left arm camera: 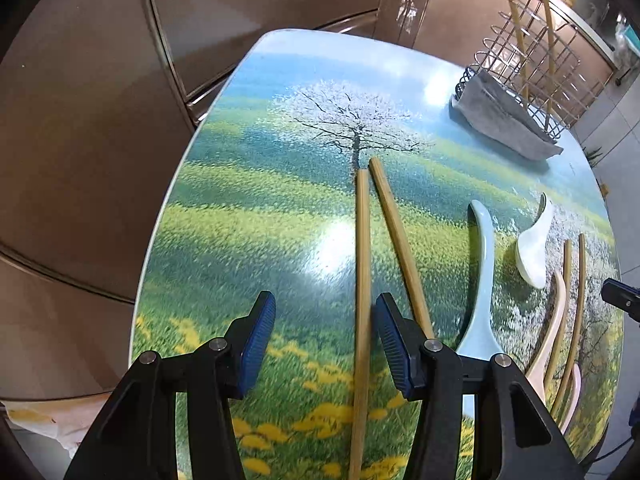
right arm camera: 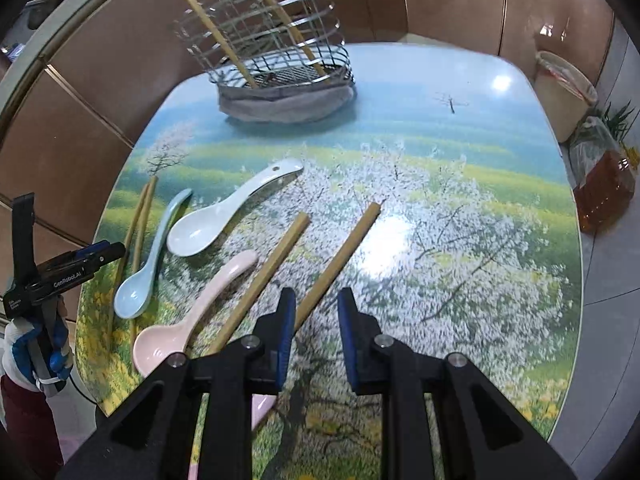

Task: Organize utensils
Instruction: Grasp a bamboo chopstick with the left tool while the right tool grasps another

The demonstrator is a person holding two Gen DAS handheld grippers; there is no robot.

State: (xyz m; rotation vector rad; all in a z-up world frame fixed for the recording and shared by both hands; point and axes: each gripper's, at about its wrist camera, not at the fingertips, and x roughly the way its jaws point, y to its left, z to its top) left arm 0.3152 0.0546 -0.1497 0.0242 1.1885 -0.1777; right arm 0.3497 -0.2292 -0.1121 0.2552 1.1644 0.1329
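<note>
1. Brown glossy cabinet panels ring a table [left arm camera: 248,216] printed with a meadow and blossoming trees; a wire rack [right arm camera: 276,56] stands on a grey cloth [left arm camera: 504,120] at the far end with two chopsticks already leaning in it
2. Left gripper [left arm camera: 325,340] is spread about halfway with nothing pinched; it points steeply down over the table
3. Left chopstick [left arm camera: 362,280] lies just inside its right jaw, long axis running straight away from the camera, nearly parallel to the fingers; its partner [left arm camera: 396,240] passes behind that jaw, splaying rightward
4. Right gripper [right arm camera: 316,340] has its jaws slightly parted and empty
5. Right chopstick [right arm camera: 340,256] slants up and to the right from beside its left jaw, not between the pads; a second stick [right arm camera: 264,280] lies further left, roughly parallel
6. Beyond these lie a pink spoon [right arm camera: 192,320], a white spoon [right arm camera: 224,216] and a blue spoon [right arm camera: 148,264], all still on the table
7. Judgement: each hand is nearest its own pair, so the left needs a small shift rightward, the right a shift leftward, to straddle a stick across its axis
</note>
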